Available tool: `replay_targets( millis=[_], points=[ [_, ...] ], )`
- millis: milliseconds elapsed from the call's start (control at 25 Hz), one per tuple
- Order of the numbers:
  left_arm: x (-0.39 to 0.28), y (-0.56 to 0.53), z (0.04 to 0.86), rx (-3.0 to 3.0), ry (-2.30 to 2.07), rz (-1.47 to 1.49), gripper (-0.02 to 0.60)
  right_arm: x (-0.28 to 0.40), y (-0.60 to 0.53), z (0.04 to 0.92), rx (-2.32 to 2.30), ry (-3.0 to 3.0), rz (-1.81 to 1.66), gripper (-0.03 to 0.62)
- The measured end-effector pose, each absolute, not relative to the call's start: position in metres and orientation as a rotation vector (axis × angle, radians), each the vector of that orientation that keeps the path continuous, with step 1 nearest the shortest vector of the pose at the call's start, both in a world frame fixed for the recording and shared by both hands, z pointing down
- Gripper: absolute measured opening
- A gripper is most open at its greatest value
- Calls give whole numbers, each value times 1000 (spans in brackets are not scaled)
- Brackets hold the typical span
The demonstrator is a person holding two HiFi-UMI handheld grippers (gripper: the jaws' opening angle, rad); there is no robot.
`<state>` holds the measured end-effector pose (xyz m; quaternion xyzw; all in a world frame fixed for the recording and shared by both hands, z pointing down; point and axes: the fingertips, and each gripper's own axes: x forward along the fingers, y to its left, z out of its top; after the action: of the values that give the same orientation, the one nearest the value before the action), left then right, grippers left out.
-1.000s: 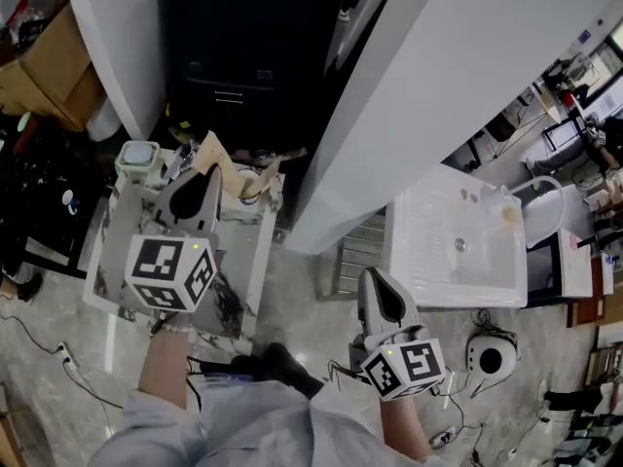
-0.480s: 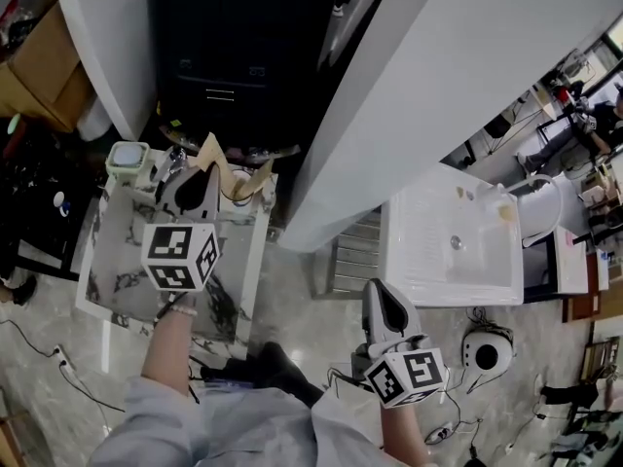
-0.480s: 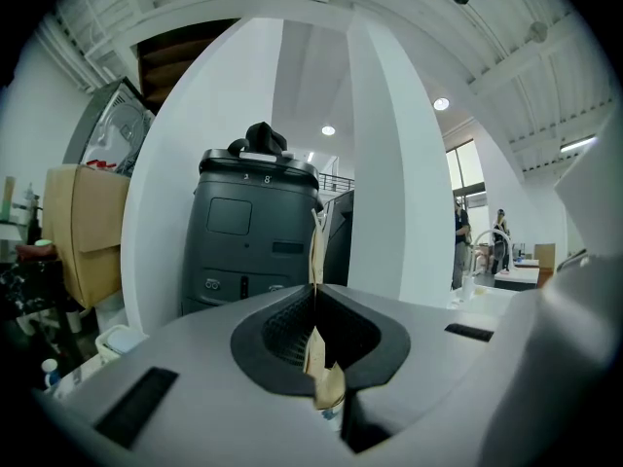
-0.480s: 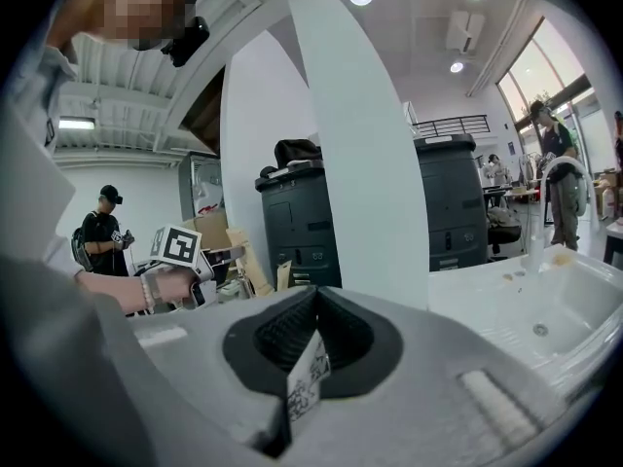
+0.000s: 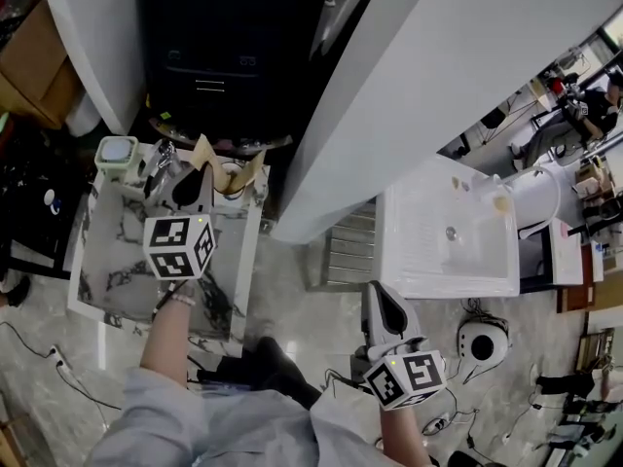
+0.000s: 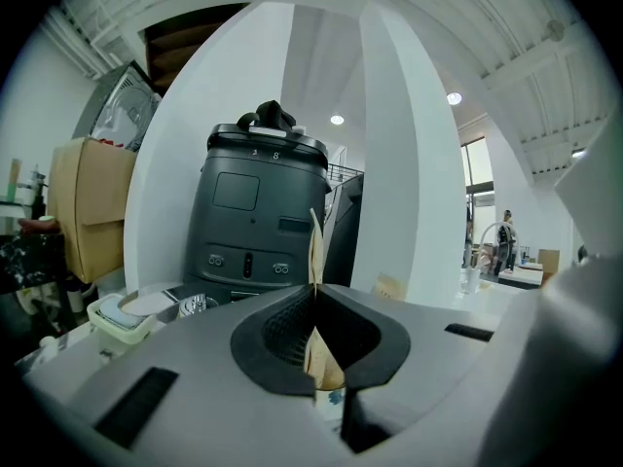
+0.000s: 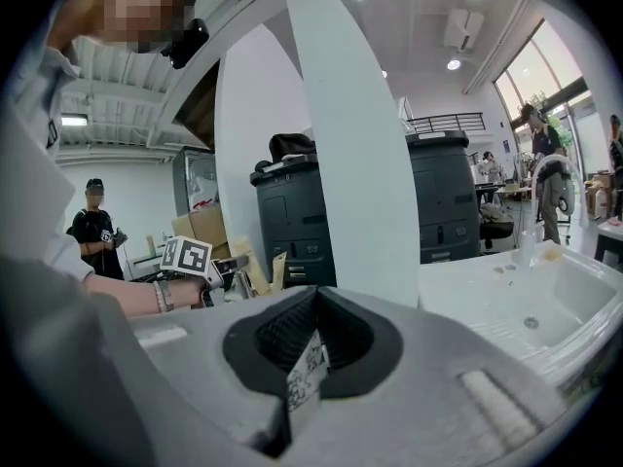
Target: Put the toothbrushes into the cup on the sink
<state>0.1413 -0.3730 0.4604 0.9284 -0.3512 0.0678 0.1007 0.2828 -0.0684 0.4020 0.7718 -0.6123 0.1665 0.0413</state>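
Head view overhead; tool views share dark cabinet (image 6: 258, 212)

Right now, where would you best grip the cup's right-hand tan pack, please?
Probably the upper end of the tan pack, from above, jaws across its flat faces: it is thin, sticking above the cup rim. The left gripper, shut on the other pack, crowds its left.

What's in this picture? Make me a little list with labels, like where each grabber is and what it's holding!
left gripper: above the marble counter, jaws shut on a thin tan strip
right gripper: low over the floor, just in front of the white sink, jaws shut, nothing held
green box: on a back corner of the marble counter
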Motion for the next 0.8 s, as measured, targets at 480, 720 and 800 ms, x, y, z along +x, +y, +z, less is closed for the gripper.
replay_targets(
  millis=[480, 720, 800],
  points=[
    [145, -380, 495, 2702, -1026, 252, 9, 271, -67, 408, 2332, -1877, 511, -2],
    [150, -378, 501, 2709, -988, 285, 9, 268, -65, 407, 2327, -1882, 518, -2],
    [150, -378, 502, 2695, -979, 286, 9, 267, -65, 408, 2325, -1886, 519, -2]
  ],
)
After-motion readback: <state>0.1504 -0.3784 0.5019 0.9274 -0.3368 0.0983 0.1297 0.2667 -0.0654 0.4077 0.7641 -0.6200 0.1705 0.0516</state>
